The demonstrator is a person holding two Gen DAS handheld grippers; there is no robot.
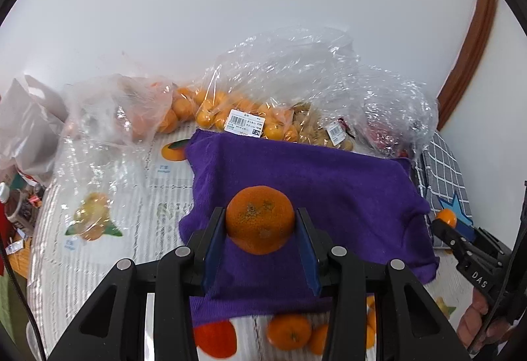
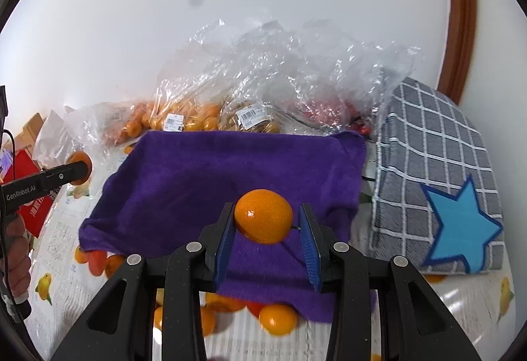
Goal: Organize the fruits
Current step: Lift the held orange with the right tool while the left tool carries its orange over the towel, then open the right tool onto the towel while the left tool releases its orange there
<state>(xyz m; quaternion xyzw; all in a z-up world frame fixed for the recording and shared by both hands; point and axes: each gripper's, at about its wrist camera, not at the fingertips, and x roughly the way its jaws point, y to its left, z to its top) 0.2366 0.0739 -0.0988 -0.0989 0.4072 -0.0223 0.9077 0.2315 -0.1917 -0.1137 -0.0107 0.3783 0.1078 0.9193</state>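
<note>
Left gripper: the left gripper [image 1: 260, 222] is clamped on a rough-skinned mandarin [image 1: 260, 219], pads pressing its two sides.
Right gripper: the right gripper [image 2: 263, 219] is clamped on a smooth, glossy orange [image 2: 263, 216].
Where the fruit is: both fruits hang above the purple cloth [image 1: 329, 183] spread on the table [image 1: 98, 262], each near the cloth's near edge.
Key relation: each fruit sits right between its own fingers, ahead of the camera; being round, neither has a long axis to mind.
Which hand is nearer: the two look about level; the cloth's middle lies straight ahead of both.
Other fruit: loose oranges [image 2: 278, 318] lie on the table at the cloth's near edge; bags of fruit [image 1: 237, 117] crowd the table's far edge.
Likely next: setting both down on the cloth, probably apart.
</note>
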